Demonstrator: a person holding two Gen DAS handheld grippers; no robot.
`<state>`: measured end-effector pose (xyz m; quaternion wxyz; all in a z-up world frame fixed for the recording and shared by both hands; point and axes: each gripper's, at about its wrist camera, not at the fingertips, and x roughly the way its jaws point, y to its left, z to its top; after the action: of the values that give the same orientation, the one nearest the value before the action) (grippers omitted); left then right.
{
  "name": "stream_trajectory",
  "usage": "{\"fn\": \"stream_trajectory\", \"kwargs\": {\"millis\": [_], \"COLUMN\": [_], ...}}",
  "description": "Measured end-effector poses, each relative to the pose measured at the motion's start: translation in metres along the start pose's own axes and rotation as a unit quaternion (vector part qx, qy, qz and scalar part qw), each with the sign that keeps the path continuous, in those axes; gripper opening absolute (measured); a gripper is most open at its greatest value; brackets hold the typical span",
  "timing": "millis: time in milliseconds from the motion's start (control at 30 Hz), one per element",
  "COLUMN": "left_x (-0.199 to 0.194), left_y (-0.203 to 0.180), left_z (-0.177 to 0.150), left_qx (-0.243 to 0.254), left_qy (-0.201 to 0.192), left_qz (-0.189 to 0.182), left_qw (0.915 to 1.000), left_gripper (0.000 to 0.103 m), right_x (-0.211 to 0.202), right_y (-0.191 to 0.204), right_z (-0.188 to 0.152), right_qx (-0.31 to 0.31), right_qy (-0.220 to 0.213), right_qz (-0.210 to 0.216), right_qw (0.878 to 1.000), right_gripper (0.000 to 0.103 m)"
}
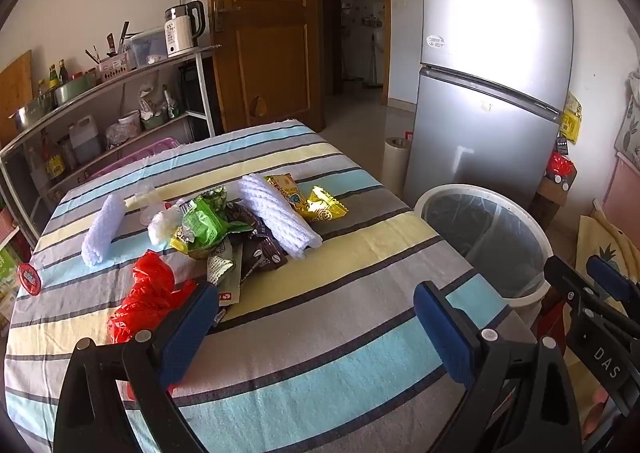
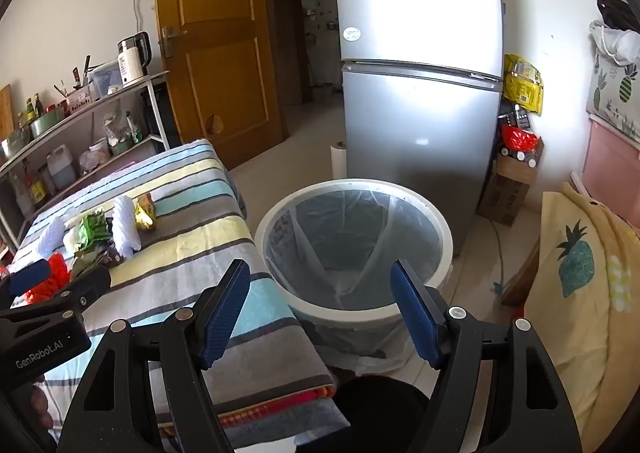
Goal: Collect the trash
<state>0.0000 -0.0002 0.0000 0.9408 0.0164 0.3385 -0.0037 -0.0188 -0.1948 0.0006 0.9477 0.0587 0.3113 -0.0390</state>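
Crumpled colourful snack wrappers [image 1: 224, 237] are lying mid-worktop [image 1: 320, 333]; left tongs [image 1: 316, 327] and right tongs [image 2: 320, 309] are both standing apart, holding nothing.

Both views are bright with daylight and mostly sharp. A large white glare blows out the upper door of the fridge [image 1: 496, 33], washing out its surface in both views. The striped cloth on the desk [image 1: 320, 333] is evenly lit, with only soft, faint shadows beside the wrappers [image 1: 216, 229]. Strong fisheye bending curves the shelf [image 1: 120, 73] and door [image 2: 216, 33], and black vignette fills the corners. The far doorway [image 1: 356, 21] looks dimmer and slightly hazy.
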Motion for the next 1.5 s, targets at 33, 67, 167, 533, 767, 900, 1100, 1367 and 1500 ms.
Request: {"fn": "stream_trajectory", "kwargs": {"millis": [33, 67, 167, 533, 767, 900, 1100, 1367, 1500], "left_x": [-0.0001, -0.0003, -0.0003, -0.0012, -0.0009, -0.0016, -0.0025, -0.0026, -0.0028], "left_y": [-0.0003, -0.0008, -0.0012, 0.0053, 0.0043, 0.005, 0.0051, 0.0056, 0.0055], "left_z": [0.0, 0.0, 0.0002, -0.0024, -0.0022, -0.0022, -0.0017, -0.0009, -0.001], "left_qx": [0.001, 0.001, -0.001, 0.001, 0.0, -0.001, -0.002, -0.002, -0.001], "left_qy": [0.0, 0.0, 0.002, 0.003, 0.002, 0.001, 0.0, 0.0, 0.001], "left_qz": [0.0, 0.0, -0.001, 0.004, 0.007, 0.006, 0.007, 0.007, 0.007], "left_qw": [1.0, 1.0, 1.0, 1.0, 1.0, 1.0, 1.0, 1.0, 1.0], "left_gripper": [0.099, 0.099, 0.099, 0.099, 0.099, 0.099, 0.099, 0.099, 0.099], "right_x": [-0.0006, -0.0012, 0.0004, 0.0004, -0.0005, -0.0012, -0.0015, -0.0022, -0.0026], "right_y": [0.0002, 0.0006, 0.0025, 0.0009, 0.0, -0.0002, 0.0002, 0.0, 0.0002], "right_z": [-0.0002, -0.0003, -0.0014, 0.0009, 0.002, 0.0025, 0.002, 0.0018, 0.0018], "right_qx": [0.0, 0.001, -0.006, 0.0, 0.001, 0.001, 0.0, 0.0, 0.0], "right_qy": [0.0, 0.0, 0.004, 0.005, 0.005, 0.006, 0.005, 0.004, 0.004], "right_qz": [-0.001, -0.002, -0.008, -0.008, -0.01, -0.01, -0.011, -0.011, -0.011], "right_qw": [1.0, 1.0, 1.0, 1.0, 1.0, 1.0, 1.0, 1.0, 1.0], "right_gripper": [0.073, 0.073, 0.073, 0.073, 0.073, 0.073, 0.073, 0.073, 0.073]}}
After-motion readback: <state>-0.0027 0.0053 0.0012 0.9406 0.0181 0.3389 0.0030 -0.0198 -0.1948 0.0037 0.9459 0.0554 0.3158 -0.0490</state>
